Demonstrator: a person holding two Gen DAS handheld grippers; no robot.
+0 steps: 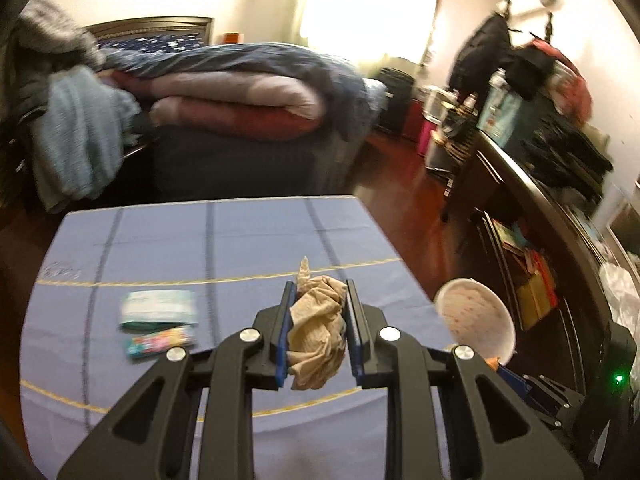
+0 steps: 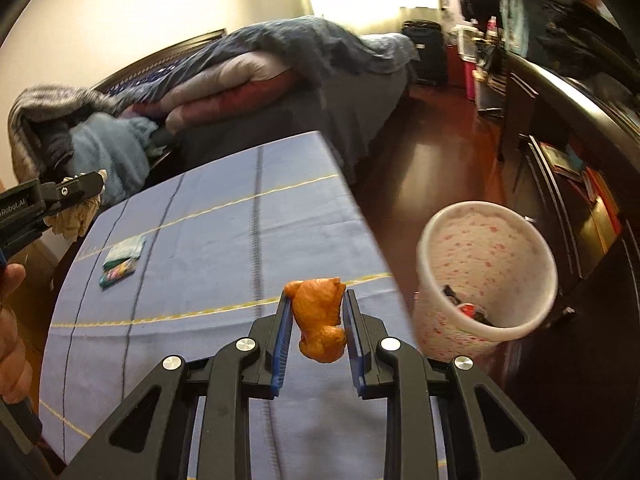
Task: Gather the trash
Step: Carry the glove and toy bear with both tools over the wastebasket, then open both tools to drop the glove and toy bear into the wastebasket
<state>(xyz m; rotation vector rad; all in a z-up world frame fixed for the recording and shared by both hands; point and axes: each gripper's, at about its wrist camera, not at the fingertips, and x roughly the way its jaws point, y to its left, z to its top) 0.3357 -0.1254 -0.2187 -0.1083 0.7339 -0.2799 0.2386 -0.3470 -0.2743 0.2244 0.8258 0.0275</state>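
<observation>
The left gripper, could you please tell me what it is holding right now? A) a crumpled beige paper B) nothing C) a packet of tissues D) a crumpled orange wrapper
A: the left gripper has its fingers closed on a crumpled beige paper, lifted above the blue tablecloth; the orange piece is in the right gripper.

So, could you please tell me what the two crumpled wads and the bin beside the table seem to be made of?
The beige wad looks like thin matte paper, perhaps a napkin: soft, fine creases. The orange wad seems crumpled paper or thin plastic; its smoother, faintly glossy folds leave that open. The bin looks like rigid plastic, white with small red specks and a smooth rolled rim.
</observation>
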